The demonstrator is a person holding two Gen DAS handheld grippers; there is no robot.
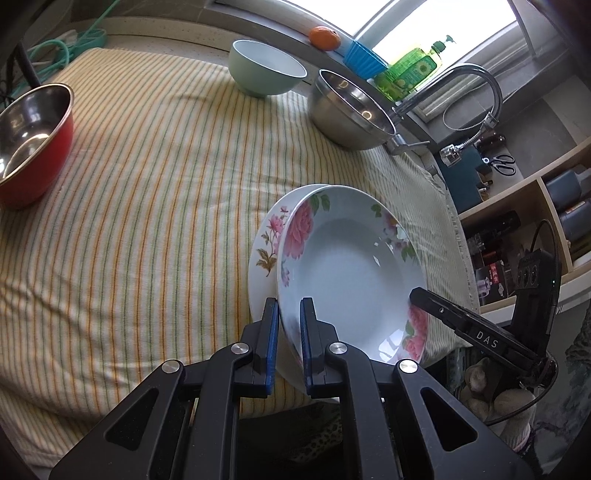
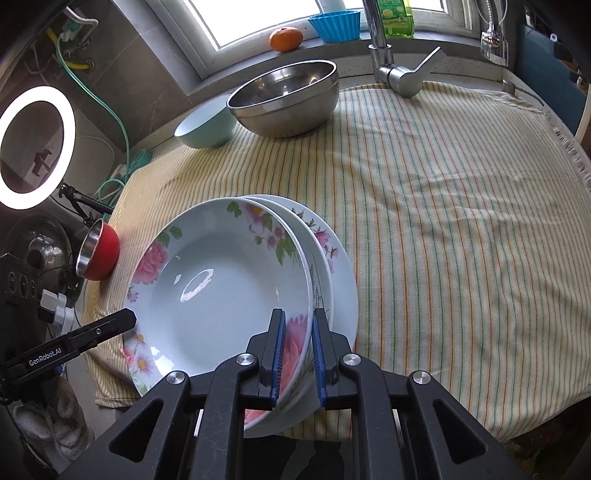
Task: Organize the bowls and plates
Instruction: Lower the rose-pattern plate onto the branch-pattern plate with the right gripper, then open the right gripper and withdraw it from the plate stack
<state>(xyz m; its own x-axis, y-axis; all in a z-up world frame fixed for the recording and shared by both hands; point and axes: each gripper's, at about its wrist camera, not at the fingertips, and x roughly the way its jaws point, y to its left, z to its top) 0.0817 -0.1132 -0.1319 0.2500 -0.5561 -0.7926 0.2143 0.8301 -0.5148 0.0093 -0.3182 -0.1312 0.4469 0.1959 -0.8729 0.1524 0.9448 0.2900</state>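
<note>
The left claw is clenched on the near rim of the deep floral plate, one blue pad inside the rim and one outside. The right claw grasps the same plate at another part of its rim, over a pink flower, so both claws grip it from opposite sides. This plate sits tilted on top of a flatter floral plate, which lies on the striped cloth covering the bench, near its front edge. In the right wrist view a further plate rim shows between the two, though how many are stacked I cannot tell. Far across the cloth stand a pale green bowl and, just beside it, a large steel bowl. A red bowl with a steel lining stands well apart at the left edge. An orange and a blue cup rest on the windowsill behind the faucet.
</note>
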